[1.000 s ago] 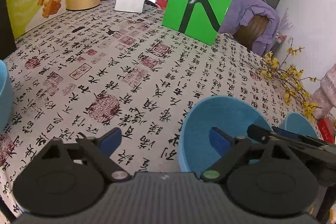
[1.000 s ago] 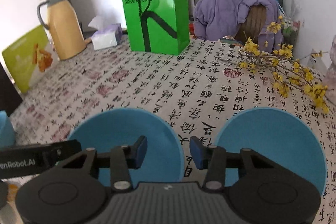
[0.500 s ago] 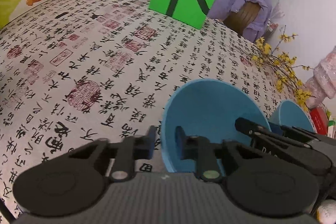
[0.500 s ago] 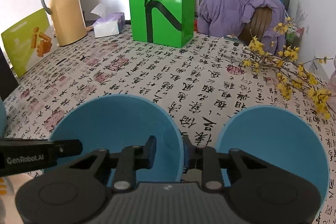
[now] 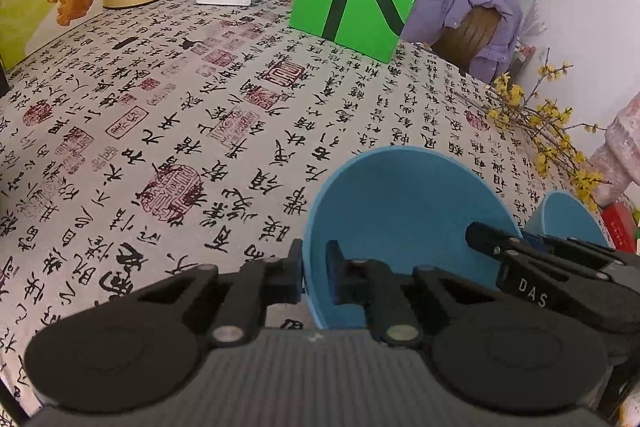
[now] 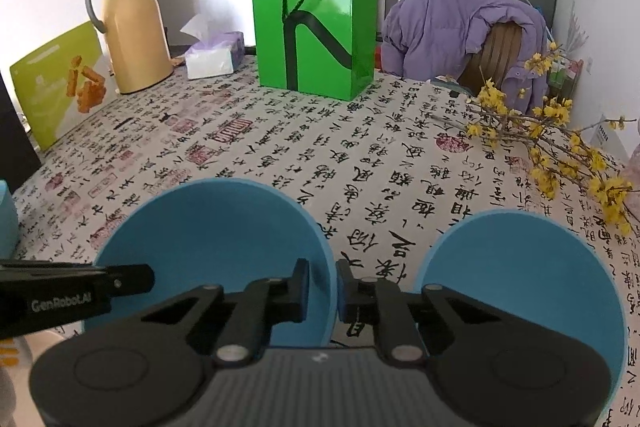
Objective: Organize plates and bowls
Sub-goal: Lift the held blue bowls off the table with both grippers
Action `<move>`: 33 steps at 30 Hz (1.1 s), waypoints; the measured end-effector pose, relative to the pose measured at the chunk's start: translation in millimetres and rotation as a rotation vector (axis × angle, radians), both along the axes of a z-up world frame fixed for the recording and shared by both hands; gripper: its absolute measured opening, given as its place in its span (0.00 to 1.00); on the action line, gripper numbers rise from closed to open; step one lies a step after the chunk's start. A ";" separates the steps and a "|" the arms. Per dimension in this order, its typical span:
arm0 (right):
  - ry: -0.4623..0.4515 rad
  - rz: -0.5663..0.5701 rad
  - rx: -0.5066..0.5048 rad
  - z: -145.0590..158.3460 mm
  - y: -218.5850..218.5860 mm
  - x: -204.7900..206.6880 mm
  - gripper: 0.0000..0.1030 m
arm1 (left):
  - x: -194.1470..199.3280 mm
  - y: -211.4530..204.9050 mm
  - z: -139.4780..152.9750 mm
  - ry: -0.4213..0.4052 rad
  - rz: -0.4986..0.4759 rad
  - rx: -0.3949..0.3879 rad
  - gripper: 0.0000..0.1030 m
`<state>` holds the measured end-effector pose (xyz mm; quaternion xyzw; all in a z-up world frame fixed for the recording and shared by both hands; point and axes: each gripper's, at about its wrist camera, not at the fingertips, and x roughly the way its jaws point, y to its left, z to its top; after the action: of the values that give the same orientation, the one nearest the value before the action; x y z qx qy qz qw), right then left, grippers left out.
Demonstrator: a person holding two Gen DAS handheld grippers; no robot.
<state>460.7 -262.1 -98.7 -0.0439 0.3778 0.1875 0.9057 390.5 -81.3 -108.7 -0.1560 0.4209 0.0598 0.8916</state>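
At the near edge of the table [image 6: 400, 131], both grippers are clenched on the same blue bowl [image 6: 216, 227]. The left gripper [image 5: 314, 273] pinches the bowl's left rim, one pad outside the wall and one inside. The right gripper [image 6: 323, 285] pinches the opposite, right rim in the same way. In the left wrist view the right gripper's black fingers reach in over the bowl from the right; in the right wrist view the left gripper's finger comes in from the left.

Just beside this bowl, toward the table's right edge, sits a second blue bowl [image 6: 520, 267], apart from the first with tablecloth showing between them. A sliver of a third blue object [image 6: 7, 223] shows at the left edge; what it is cannot be told.

Farther along the right edge lie yellow flowering branches [image 6: 560, 147]. Toward the far edge stands a green paper bag [image 6: 316, 15], with a tissue box [image 6: 214, 55] and a yellow thermos jug [image 6: 128, 27] to its left and a green snack box [image 6: 60, 83] at the far left corner. Beyond the table a purple jacket [image 6: 452, 23] hangs over a chair.
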 end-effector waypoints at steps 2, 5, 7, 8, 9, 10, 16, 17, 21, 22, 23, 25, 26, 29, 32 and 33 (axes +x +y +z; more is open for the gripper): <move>-0.003 0.001 0.006 0.9 -0.3 -0.5 0.13 | -0.7 0.3 1.3 -0.006 0.002 0.000 0.11; -0.008 0.004 0.015 2.5 -0.4 -1.7 0.13 | -1.3 1.7 3.1 -0.013 0.005 0.003 0.11; -0.014 0.006 0.021 4.2 -0.4 -3.1 0.13 | -1.9 2.7 4.4 -0.018 0.007 0.001 0.11; -0.017 0.007 0.025 4.9 -0.4 -3.9 0.13 | -2.3 3.5 5.2 -0.021 0.008 0.000 0.11; -0.021 0.009 0.028 5.7 -0.2 -4.9 0.13 | -2.6 4.1 5.6 -0.024 0.008 -0.001 0.11; -0.023 0.010 0.031 6.8 0.2 -5.8 0.13 | -3.3 5.3 6.6 -0.028 0.009 -0.002 0.11; -0.038 0.017 0.064 14.8 2.7 -12.0 0.13 | -8.7 11.2 14.3 -0.058 0.013 0.011 0.11; -0.034 0.015 0.075 15.8 2.7 -12.0 0.13 | -8.9 12.3 15.3 -0.058 0.012 0.011 0.11; -0.038 -0.001 0.097 21.2 4.1 -12.1 0.13 | -8.6 18.3 19.8 -0.059 0.005 -0.004 0.11; -0.040 -0.002 0.099 23.1 4.8 -12.7 0.13 | -9.2 19.4 21.3 -0.062 0.004 -0.004 0.11; -0.045 -0.004 0.098 25.6 6.1 -13.3 0.13 | -10.3 20.4 22.9 -0.067 0.002 -0.006 0.11; -0.056 -0.007 0.097 30.1 8.3 -15.0 0.13 | -12.7 22.8 26.7 -0.076 -0.001 -0.008 0.11; -0.059 -0.009 0.100 32.9 9.4 -16.2 0.13 | -13.8 23.8 28.3 -0.079 -0.002 -0.007 0.11; -0.068 -0.011 0.106 39.4 11.9 -19.7 0.13 | -18.0 26.5 33.6 -0.089 -0.001 -0.009 0.11; -0.078 -0.008 0.105 45.2 14.7 -24.0 0.13 | -21.4 30.8 38.7 -0.099 0.001 -0.021 0.11; -0.082 -0.008 0.104 47.5 15.7 -25.6 0.13 | -22.8 32.4 40.7 -0.102 -0.001 -0.025 0.11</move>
<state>435.1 -246.4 -51.1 -0.0027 0.3303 0.2011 0.9222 367.6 -48.9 -68.0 -0.1700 0.3755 0.0461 0.9099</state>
